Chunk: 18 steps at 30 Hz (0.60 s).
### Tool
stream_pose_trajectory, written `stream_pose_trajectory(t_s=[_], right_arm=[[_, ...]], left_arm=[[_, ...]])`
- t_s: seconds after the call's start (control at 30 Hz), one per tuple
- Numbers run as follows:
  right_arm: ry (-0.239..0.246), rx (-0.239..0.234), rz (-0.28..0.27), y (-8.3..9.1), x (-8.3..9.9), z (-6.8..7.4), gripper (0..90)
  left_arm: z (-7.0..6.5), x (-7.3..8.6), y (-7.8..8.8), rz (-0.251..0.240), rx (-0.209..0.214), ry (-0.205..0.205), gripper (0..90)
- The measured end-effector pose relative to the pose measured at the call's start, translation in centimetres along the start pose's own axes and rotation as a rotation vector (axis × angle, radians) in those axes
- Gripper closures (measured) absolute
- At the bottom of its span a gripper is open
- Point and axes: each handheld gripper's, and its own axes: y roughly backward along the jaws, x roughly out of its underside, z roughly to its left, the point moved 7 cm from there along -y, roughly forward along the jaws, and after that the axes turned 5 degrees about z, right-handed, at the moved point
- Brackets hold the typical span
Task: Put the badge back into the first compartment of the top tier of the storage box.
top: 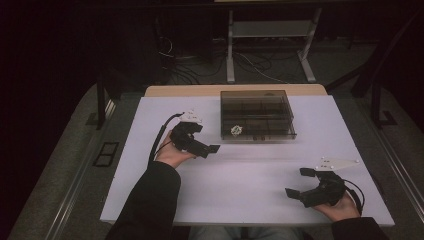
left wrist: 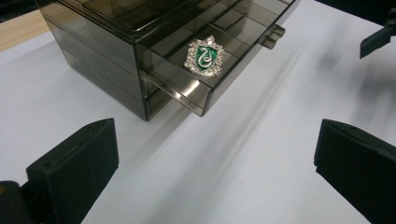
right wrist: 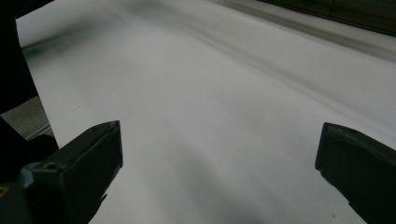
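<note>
My left tool [top: 212, 148] sits at about nine o'clock on the white table [top: 250, 175], held in my left hand [top: 172, 152]. Its jaws are spread wide with nothing between them, and they point toward the smoked see-through drawer box [top: 257, 115]. That box stands toward twelve o'clock, near the far edge of the table, just right of the middle.

In the left gripper view the box's top drawer [left wrist: 205, 88] is pulled partway out toward me. A green and silver crest badge [left wrist: 204, 55] lies flat in the drawer's front corner compartment. From above, the same badge [top: 236, 130] shows as a small pale spot in the box's near left corner, at about seven o'clock within the box. The left tool is near that corner but apart from it. Bare table lies between the jaws and the drawer front. A small pull tab [left wrist: 272, 36] sticks out from the drawer's front farther along.

My right tool [top: 297, 182] rests at about four o'clock on the table, in my right hand [top: 342, 205], well apart from the box. Its jaws also stand wide apart and carry nothing. In the right gripper view I see plain white table surface [right wrist: 224, 116] between them, with a dark strip of the box's side [right wrist: 345, 14] at the upper right.
</note>
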Motion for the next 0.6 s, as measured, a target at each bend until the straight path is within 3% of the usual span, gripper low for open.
stream_pose_trajectory(t_s=[0.23,0.6], right_arm=[[-0.004,-0.001,0.004,0.0,0.0,0.1,0.5],[0.000,0.001,0.001,0.0,0.0,0.0,0.5]], left_arm=[[-0.7,0.7,0.3,-0.005,-0.002,-0.013,0.0],[-1.4,2.2,0.4,-0.010,-0.001,0.000,0.0]])
